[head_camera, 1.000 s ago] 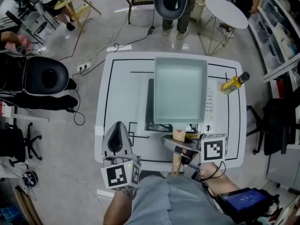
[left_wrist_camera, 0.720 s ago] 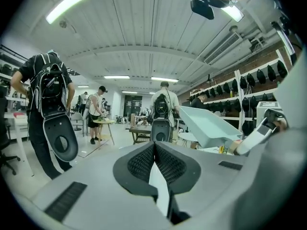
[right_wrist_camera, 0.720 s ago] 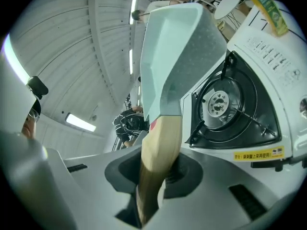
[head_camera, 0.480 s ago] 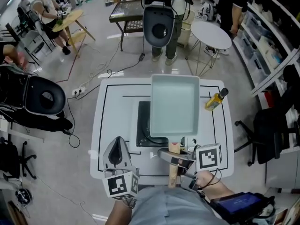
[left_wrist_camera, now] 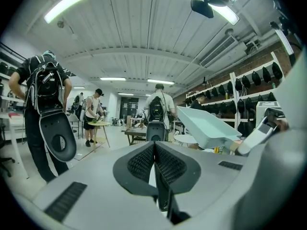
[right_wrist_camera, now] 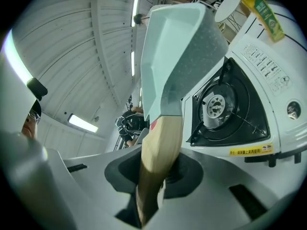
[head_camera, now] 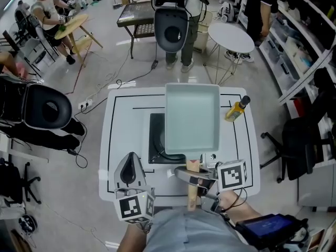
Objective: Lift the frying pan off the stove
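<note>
White bench (head_camera: 123,125) below me carries the stove (head_camera: 156,139), with a yellow bottle (head_camera: 236,109) near its right edge. My right gripper (right_wrist_camera: 158,174) has its jaws clamped narrow on the pan's wooden handle (right_wrist_camera: 160,143). In that gripper's view the pan (right_wrist_camera: 175,47) is in the air, tilted, clear of the burner (right_wrist_camera: 216,107). From the head view it covers the stove's right part. My left gripper (left_wrist_camera: 154,162) hangs to the left of the handle, jaws together on nothing.

Illumination is bright and even, supplied by ceiling tube lights (left_wrist_camera: 66,5). Both gripper views show strong fisheye distortion, dark vignetted corners and a soft near foreground.
</note>
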Demonstrator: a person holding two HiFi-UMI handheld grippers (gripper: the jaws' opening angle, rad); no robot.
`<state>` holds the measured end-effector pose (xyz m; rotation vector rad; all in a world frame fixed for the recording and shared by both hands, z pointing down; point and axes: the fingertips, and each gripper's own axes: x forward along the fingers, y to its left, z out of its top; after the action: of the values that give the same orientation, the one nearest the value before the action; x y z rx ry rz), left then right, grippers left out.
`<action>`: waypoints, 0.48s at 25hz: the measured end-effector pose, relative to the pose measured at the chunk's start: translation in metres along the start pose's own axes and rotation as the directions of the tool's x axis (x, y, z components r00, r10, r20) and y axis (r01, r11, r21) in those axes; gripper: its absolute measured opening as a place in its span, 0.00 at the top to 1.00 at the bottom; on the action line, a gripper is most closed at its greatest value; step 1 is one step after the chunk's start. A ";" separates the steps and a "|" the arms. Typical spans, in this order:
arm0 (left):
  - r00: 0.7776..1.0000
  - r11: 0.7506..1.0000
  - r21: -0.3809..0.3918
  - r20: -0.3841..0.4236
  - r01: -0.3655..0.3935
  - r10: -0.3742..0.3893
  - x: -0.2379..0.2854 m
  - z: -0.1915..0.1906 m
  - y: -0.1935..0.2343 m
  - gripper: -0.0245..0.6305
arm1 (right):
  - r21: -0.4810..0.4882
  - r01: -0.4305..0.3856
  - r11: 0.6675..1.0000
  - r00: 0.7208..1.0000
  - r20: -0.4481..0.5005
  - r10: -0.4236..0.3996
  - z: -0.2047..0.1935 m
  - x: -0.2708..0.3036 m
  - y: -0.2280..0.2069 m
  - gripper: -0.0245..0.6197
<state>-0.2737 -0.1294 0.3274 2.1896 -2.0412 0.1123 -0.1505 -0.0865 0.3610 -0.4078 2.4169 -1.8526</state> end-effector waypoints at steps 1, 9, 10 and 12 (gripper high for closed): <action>1.000 1.000 0.000 -0.001 0.001 -0.001 0.000 0.001 -0.001 0.93 | 0.004 0.001 1.000 1.000 -0.001 -0.001 0.000 0.000 0.000 0.81; 1.000 1.000 0.009 0.003 0.014 -0.014 0.005 -0.001 -0.004 0.93 | -0.001 0.006 1.000 1.000 -0.001 -0.006 0.002 -0.003 -0.003 0.81; 1.000 1.000 0.010 0.004 0.016 -0.016 0.005 -0.001 -0.005 0.93 | -0.001 0.003 1.000 1.000 0.001 -0.003 0.003 -0.003 -0.001 0.81; 1.000 1.000 0.006 0.002 0.014 -0.014 0.004 0.000 -0.006 0.93 | -0.003 0.002 1.000 1.000 0.003 -0.002 0.003 -0.003 0.001 0.81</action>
<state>-0.2679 -0.1334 0.3278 2.2083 -2.0290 0.1147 -0.1470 -0.0885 0.3589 -0.4130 2.4180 -1.8482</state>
